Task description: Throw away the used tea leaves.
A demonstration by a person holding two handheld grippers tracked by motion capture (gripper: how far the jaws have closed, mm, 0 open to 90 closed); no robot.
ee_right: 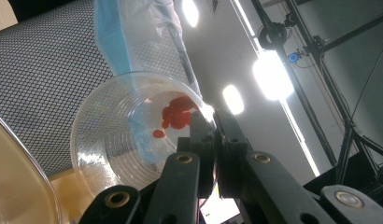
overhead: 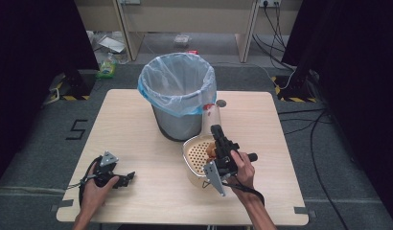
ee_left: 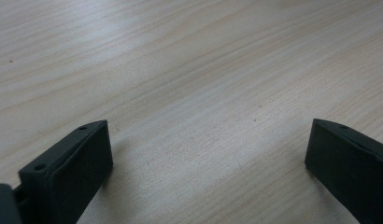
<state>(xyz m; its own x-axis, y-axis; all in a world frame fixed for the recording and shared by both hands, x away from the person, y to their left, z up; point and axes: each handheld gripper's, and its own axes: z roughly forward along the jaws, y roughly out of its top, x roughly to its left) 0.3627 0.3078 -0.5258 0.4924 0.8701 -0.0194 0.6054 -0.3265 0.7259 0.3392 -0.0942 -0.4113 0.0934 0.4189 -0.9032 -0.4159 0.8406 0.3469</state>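
Clear plastic cup (ee_right: 133, 135), with a red smear inside on its bottom, is pinched by its rim between the two black jaws of the right gripper (ee_right: 216, 140), which are clenched tight on the thin wall. In the right gripper view the cup's mouth faces the camera and its body lies tilted against the grey mesh side of the bin (ee_right: 45, 79), with the blue-edged bin liner (ee_right: 129, 37) hanging just above it and ceiling lights beyond. In the high view the cup (overhead: 210, 116) stands tipped just beside the bin (overhead: 178, 122), above the far edge of a cream perforated basket (overhead: 197, 155) that sits on the table near the bin's right side. The right gripper (overhead: 216, 130) points away from the person, up toward the cup, held in the right hand (overhead: 242, 170) over the basket. Something pale orange lies in the basket under the gripper; what it is cannot be told. The bin is lined with a translucent bag whose blue rim folds over its top. The left gripper (overhead: 130, 177) rests low on the near left part of the light wooden table (overhead: 137, 120), well apart from the cup, held in the left hand (overhead: 96, 187). In the left gripper view its jaws stand wide apart with bare wood (ee_left: 203, 93) between them, grasping nothing.
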